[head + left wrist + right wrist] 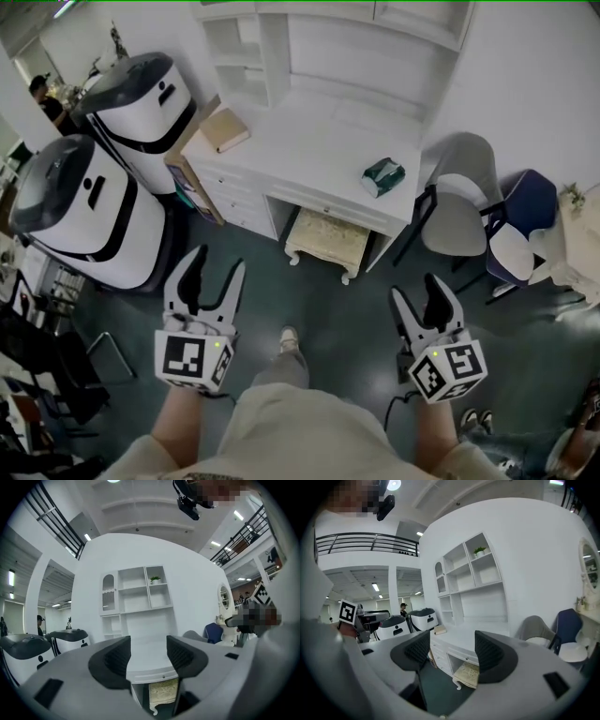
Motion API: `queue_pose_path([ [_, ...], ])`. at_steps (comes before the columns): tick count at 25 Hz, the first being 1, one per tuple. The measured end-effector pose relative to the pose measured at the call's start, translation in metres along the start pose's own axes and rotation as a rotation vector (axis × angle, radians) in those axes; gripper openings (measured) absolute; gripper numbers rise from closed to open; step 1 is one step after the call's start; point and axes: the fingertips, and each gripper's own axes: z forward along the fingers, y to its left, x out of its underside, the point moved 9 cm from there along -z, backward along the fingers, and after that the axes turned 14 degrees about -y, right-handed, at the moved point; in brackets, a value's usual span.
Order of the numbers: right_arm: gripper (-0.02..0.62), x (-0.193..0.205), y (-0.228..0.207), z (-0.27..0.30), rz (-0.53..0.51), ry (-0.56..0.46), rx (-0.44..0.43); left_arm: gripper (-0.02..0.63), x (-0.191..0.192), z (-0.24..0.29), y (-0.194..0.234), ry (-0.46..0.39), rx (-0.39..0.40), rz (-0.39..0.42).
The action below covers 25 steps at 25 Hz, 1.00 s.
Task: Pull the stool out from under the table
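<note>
The stool (327,243) sits partly under the white table (309,159), its front edge showing. Open dark floor (347,319) lies between it and the 2 grippers. The left gripper (217,268) and right gripper (415,289) each hold their jaws spread, gripping nothing.

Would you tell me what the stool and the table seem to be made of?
Stool: cream patterned fabric seat, probably padded, on curved cream legs that look like painted wood. Table: smooth white board, painted wood or laminate, judging by its even matt top and drawer fronts.
</note>
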Motion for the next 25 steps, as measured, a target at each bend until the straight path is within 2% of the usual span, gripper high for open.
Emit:
queue_pose_path([
  [4, 0.296, 0.012, -0.002, 0.052, 0.003, 0.034, 0.044, 0.233, 0.029, 0.051, 0.036, 0.034, 0.049, -0.023],
  [11, 0.296, 0.054, -0.019, 0.124, 0.084, 0.107, 0.148, 0.236, 0.111, 0.122, 0.083, 0.132, 0.135, -0.099],
  [17, 0.301, 0.089, -0.047, 0.173, 0.118, 0.163, 0.191, 0.241, 0.171, 0.177, 0.098, 0.157, 0.129, -0.173],
  [25, 0.311, 0.173, -0.102, 0.224, 0.157, 0.248, 0.246, 0.251, 0.265, 0.226, 0.086, 0.239, 0.171, -0.232],
])
